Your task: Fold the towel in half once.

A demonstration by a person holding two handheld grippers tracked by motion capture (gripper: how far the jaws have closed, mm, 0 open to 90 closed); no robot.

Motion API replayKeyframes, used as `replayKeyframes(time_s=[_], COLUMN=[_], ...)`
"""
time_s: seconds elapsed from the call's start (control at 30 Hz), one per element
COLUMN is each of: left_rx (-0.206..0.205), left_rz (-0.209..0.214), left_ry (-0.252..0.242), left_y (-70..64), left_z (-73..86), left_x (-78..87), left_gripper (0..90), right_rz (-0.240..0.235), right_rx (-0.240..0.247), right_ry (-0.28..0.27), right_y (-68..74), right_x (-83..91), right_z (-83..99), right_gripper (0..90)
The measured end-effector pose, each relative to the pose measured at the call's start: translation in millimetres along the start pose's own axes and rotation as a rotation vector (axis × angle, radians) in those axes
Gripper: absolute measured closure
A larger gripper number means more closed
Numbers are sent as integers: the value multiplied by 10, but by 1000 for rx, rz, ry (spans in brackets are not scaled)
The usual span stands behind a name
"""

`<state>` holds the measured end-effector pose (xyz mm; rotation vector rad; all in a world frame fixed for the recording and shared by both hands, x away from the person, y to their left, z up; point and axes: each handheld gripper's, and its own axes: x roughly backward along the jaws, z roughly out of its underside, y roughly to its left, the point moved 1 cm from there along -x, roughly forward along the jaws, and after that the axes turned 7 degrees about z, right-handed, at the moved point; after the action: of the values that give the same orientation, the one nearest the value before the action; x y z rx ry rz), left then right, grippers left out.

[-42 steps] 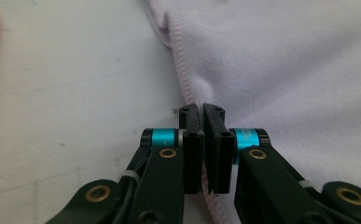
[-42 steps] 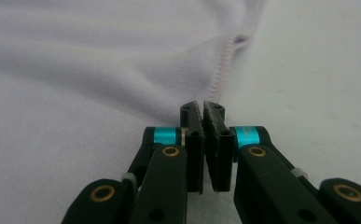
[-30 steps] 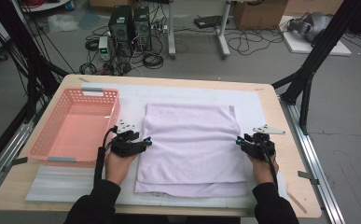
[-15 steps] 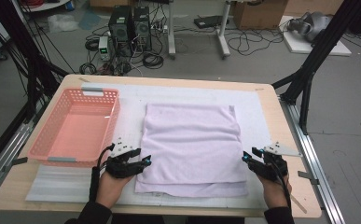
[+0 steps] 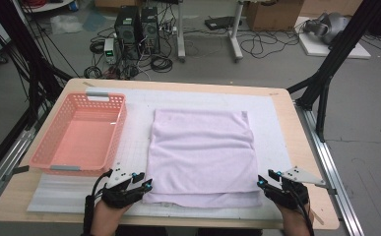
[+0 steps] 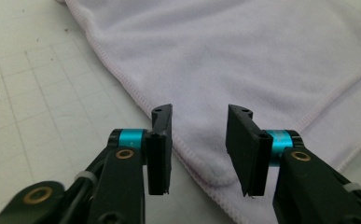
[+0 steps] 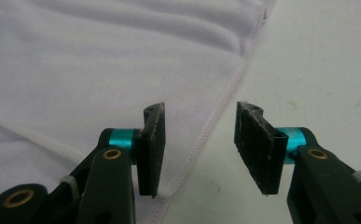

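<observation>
Lighting's even and soft, no glare, just faint shadows under the towel [image 5: 200, 157] edges. High view is kinda grainy, and both gripper views blur toward the far cloth.

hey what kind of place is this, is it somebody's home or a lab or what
Most likely a lab or workshop set up for recording, not a home. A wooden table stands in a black metal frame, computer towers and loose cables sit on the bare floor, and a person holds grippers over a folded towel.
</observation>
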<state>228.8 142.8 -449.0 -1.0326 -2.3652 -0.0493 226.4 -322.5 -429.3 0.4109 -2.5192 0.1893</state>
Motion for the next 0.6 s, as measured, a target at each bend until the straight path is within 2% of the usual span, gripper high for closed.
replayKeyframes(time_s=[0.13, 0.27, 0.43, 0.6], left_rx=[-13, -15, -42, -56], left_rz=[-7, -21, -20, -24], left_ry=[40, 58, 80, 80], left_y=[-41, -50, -61, -73], left_z=[44, 61, 77, 76], left_x=[-13, -25, -45, -38], left_gripper=[638, 642, 727, 801], right_rz=[-9, -13, -15, -15], right_rx=[-8, -8, -12, -9], right_ry=[-2, -16, -9, -10], right_y=[13, 0, -11, -11], right_x=[10, 4, -17, -17], right_z=[4, -11, -8, -7], right_gripper=[524, 525, 525, 524])
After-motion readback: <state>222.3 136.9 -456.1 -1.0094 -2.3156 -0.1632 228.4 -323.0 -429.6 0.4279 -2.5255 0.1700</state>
